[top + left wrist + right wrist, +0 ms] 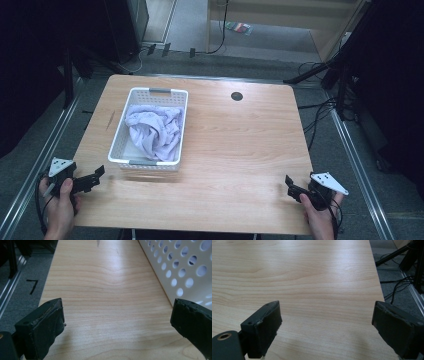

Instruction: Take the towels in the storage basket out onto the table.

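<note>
A white perforated basket [116, 146] stands on the left half of the wooden table [240, 150], with a crumpled pale lilac cloth [152, 130] inside it. My left gripper [95, 176] rests at the table's front left corner, just left of the basket, held by a hand. Its jaws stand wide open over bare wood in the left gripper view [117, 322], the basket wall [185, 267] close on the right. My right gripper [290, 186] sits near the front right corner, also hand-held. Nothing lies between its open jaws [327, 325].
A small dark round grommet [236, 96] is set in the table near its far edge. Metal rails [45, 150] run along both sides of the table. Cables [320, 107] and stand legs lie on the grey floor to the right and beyond.
</note>
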`<state>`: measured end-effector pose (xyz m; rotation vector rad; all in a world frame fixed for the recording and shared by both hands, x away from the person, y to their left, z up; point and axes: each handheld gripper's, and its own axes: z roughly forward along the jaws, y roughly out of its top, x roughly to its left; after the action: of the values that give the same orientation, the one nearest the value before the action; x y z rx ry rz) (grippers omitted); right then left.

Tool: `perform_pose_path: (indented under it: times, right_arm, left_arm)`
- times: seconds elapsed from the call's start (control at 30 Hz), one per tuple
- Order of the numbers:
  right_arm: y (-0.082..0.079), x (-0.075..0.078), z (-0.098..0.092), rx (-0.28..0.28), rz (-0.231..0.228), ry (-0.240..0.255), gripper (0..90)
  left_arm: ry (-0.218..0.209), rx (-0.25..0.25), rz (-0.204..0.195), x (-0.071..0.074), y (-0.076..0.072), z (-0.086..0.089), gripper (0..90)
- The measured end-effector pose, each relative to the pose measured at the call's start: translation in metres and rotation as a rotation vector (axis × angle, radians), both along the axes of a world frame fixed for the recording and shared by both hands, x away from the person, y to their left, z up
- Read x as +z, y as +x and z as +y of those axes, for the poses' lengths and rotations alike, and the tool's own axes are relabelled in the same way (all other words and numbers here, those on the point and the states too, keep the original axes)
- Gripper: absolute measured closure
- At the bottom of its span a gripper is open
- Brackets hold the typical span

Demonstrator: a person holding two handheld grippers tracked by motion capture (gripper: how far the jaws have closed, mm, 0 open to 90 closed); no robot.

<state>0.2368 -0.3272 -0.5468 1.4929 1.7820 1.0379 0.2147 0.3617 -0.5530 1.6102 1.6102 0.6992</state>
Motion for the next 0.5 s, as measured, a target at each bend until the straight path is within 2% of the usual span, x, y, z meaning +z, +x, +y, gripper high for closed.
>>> perform_pose_path:
  times: [0.13, 0.33, 0.5]
  right_arm:
    - [0.0, 0.0, 0.0, -0.008, 0.006, 0.003, 9.1]
    - [0.001, 0.0, -0.001, -0.009, 0.011, 0.011, 9.3]
    - [0.001, 0.0, -0.001, -0.012, 0.013, 0.01, 9.3]
  left_arm:
    - [0.021, -0.015, -0.003, 0.001, -0.002, -0.002, 0.0]
    - [-0.024, -0.002, -0.024, 0.006, -0.007, 0.004, 0.0]
    - [-0.014, -0.003, -0.047, 0.015, -0.011, 0.006, 0.0]
